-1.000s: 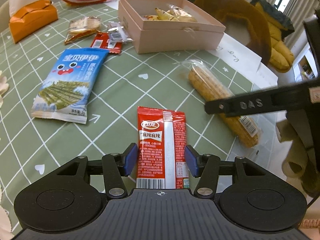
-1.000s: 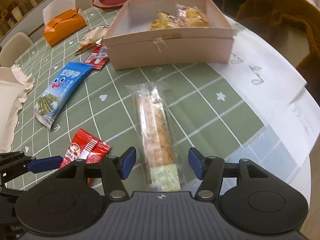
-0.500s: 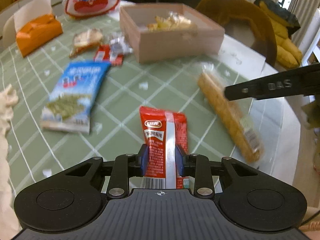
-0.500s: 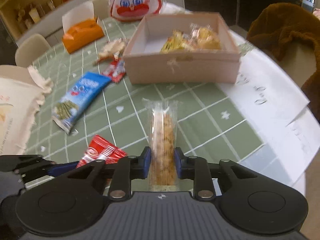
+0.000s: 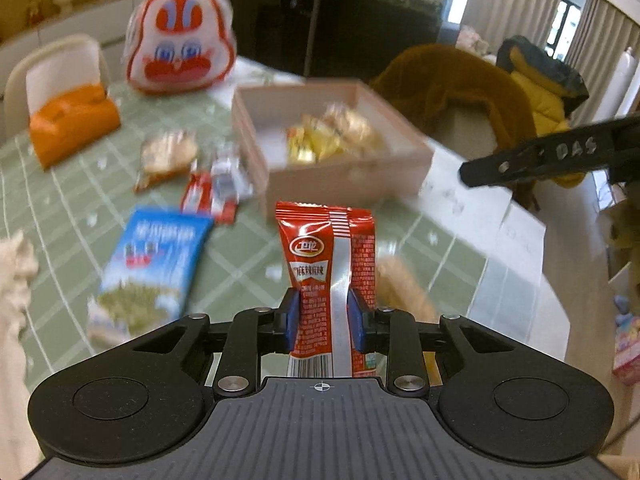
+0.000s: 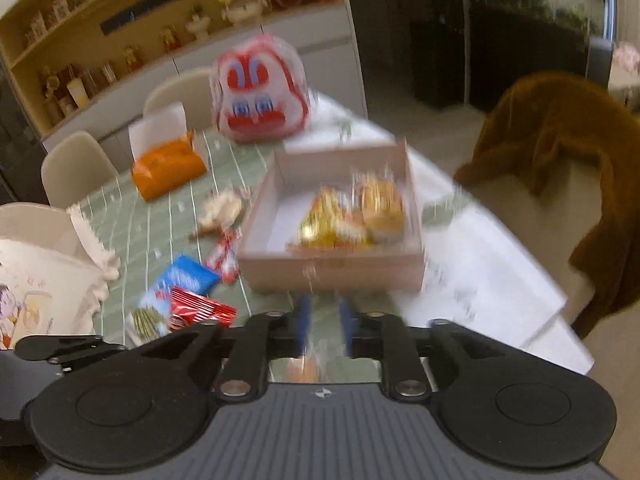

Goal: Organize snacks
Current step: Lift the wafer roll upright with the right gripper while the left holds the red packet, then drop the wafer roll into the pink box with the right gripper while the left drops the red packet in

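My left gripper (image 5: 323, 316) is shut on a red snack packet (image 5: 330, 264) and holds it upright above the green table. The packet also shows in the right wrist view (image 6: 200, 310). My right gripper (image 6: 323, 326) is shut on the long clear-wrapped biscuit bar (image 6: 306, 366), which is blurred and mostly hidden between the fingers. The bar also shows below the left gripper (image 5: 404, 288). A pink cardboard box (image 5: 348, 178) with several yellow snacks stands ahead; it also shows in the right wrist view (image 6: 332, 270).
A blue seaweed packet (image 5: 150, 264), small red packets (image 5: 208, 198), a bread bun (image 5: 168, 156), an orange tissue box (image 5: 72, 124) and a rabbit-face bag (image 5: 180, 40) lie on the table. White paper (image 6: 480, 280) covers the right edge. A cloth bag (image 6: 40, 264) sits left.
Both grippers closed on their snacks and lifted them off the table. Both views now tilt up toward the pink box.
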